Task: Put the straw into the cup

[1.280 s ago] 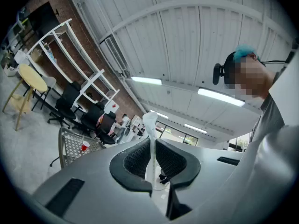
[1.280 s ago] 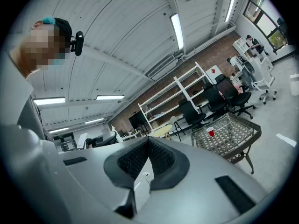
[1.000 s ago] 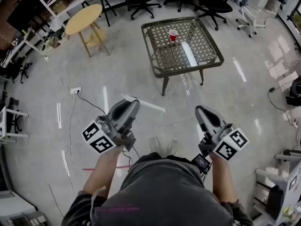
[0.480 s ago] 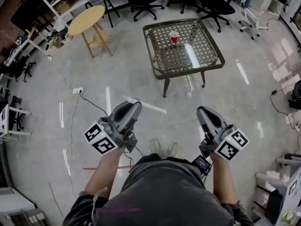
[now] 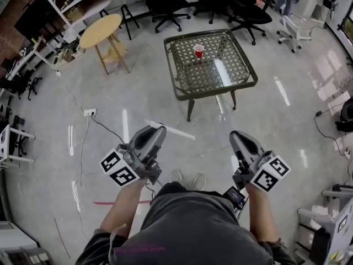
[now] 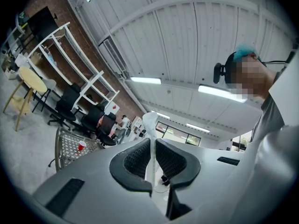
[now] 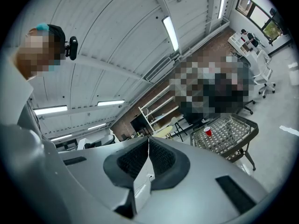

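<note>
Straw (image 5: pixel 177 131), white and thin, sits clamped in the left gripper (image 5: pixel 157 129) as a person stands on a pale polished floor (image 5: pixel 138 93), well short of the table (image 5: pixel 217 91) at the far side of the room. The left gripper view shows the two dark ribbed pads closed on the straw, whose upper end pokes out beyond the tips; from the head view the straw juts out to the right of the jaws, roughly level, over the floor. The right gripper (image 5: pixel 236 136), held at about the same height on the right, has its jaws pressed together with nothing between them, as its own view makes plain. The cup (image 5: pixel 198 51), red and upright, stands on the far part of the table's woven top, well apart from both grippers and from the straw. The table is square with a dark metal frame and legs. Far left of it stands a small round wooden table (image 5: pixel 100 30), and black office chairs (image 5: pixel 165 4) line the far edge of the room. A power strip (image 5: pixel 89 112) lies on the floor to the left, its cable trailing towards the person, whose pale shoes (image 5: pixel 185 176) show between the two grippers.
</note>
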`<state>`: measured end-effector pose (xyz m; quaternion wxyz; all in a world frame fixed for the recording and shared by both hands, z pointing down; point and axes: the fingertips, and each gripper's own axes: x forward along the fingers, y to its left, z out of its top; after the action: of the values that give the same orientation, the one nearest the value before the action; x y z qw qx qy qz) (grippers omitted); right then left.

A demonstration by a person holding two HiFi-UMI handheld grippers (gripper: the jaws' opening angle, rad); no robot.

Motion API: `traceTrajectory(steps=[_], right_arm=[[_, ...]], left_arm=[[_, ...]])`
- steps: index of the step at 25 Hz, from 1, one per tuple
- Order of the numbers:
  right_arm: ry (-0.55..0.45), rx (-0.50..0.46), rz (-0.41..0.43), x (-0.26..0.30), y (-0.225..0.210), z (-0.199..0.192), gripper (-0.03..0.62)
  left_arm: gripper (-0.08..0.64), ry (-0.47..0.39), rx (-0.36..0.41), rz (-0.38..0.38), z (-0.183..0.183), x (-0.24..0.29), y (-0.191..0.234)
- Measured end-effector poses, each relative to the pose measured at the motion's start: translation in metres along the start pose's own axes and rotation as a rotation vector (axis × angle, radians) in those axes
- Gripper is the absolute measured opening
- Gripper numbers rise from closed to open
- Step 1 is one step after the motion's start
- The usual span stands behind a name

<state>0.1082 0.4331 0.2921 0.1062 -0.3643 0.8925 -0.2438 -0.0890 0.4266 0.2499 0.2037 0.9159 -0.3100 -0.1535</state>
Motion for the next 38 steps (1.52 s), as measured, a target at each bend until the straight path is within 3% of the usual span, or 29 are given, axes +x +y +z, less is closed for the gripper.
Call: traceTrajectory(steps=[7, 22, 38], right_arm=[[-0.004, -0.004, 0.014, 0.003, -0.002, 0.014, 0.014], [0.045, -0.051, 0.041, 0.036, 0.000, 0.006, 0.014], [0.076, -0.047, 0.017, 0.148, -0.046, 0.023, 0.015]], left_arm=[[0.041, -0.006, 0.008, -0.005, 0.007, 0.015, -0.002], [0.041, 0.030, 0.051, -0.034, -0.004, 0.050, 0.020], [0.041, 0.086, 0.046, -0.063, 0.022, 0.103, 0.119]])
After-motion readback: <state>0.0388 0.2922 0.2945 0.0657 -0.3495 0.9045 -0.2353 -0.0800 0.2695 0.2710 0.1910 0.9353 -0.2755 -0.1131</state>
